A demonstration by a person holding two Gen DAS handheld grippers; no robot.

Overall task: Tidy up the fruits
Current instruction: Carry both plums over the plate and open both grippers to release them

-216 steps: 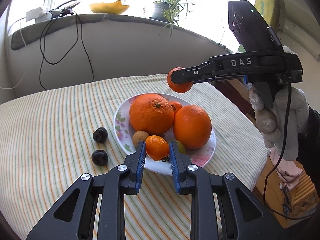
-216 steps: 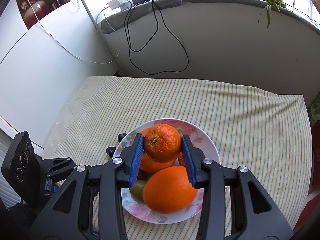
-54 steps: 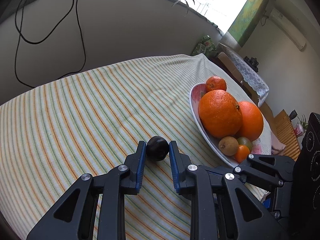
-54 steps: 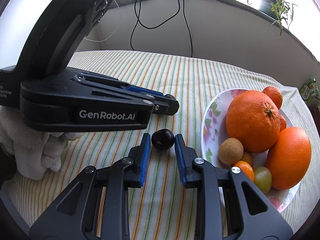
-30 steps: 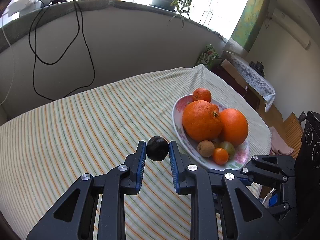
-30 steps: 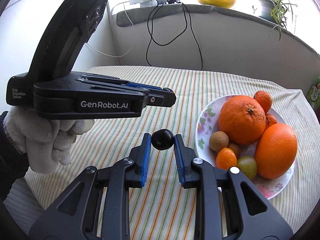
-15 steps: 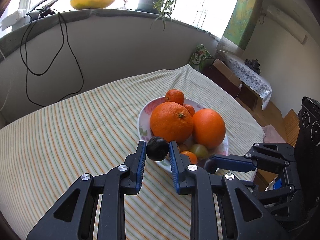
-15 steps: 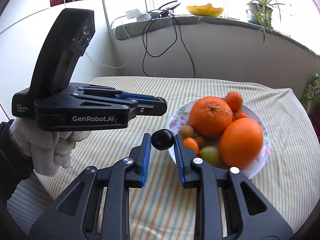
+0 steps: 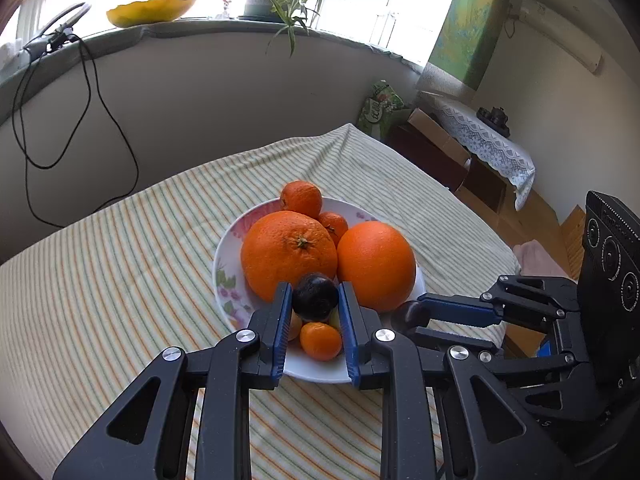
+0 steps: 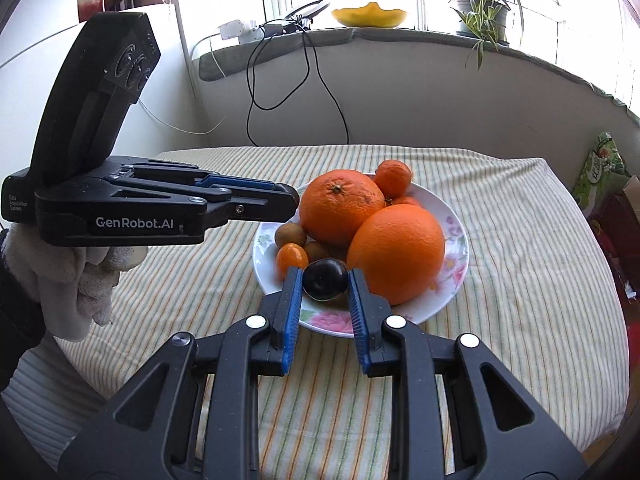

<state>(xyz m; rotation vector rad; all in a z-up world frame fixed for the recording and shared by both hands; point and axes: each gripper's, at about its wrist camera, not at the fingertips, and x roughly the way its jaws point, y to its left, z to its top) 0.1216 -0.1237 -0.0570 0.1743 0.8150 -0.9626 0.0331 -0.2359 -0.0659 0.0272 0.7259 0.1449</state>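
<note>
A white flowered plate [image 9: 224, 256] [image 10: 456, 240] on the striped tablecloth holds two big oranges [image 9: 288, 254] [image 10: 396, 252], small tangerines [image 9: 301, 199], a kumquat [image 9: 320, 341] and brownish small fruits [image 10: 290, 235]. My left gripper [image 9: 315, 300] is shut on a dark plum [image 9: 315, 297], held above the plate's near edge. My right gripper [image 10: 325, 280] is shut on a second dark plum [image 10: 325, 279], held over the plate's near rim. Each gripper shows in the other's view: the right one [image 9: 412, 314], the left one [image 10: 292, 198].
The table [image 10: 540, 280] is round with a striped cloth; its edge drops off at the right. A low wall with hanging black cables [image 9: 80, 120] curves behind it. The sill carries a potted plant [image 10: 482, 12] and a yellow bowl [image 10: 368, 14]. Low furniture [image 9: 472, 152] stands right.
Both grippers have lifted their plums off the cloth and carried them over to the plate, so the plums now hang above its near rim.
</note>
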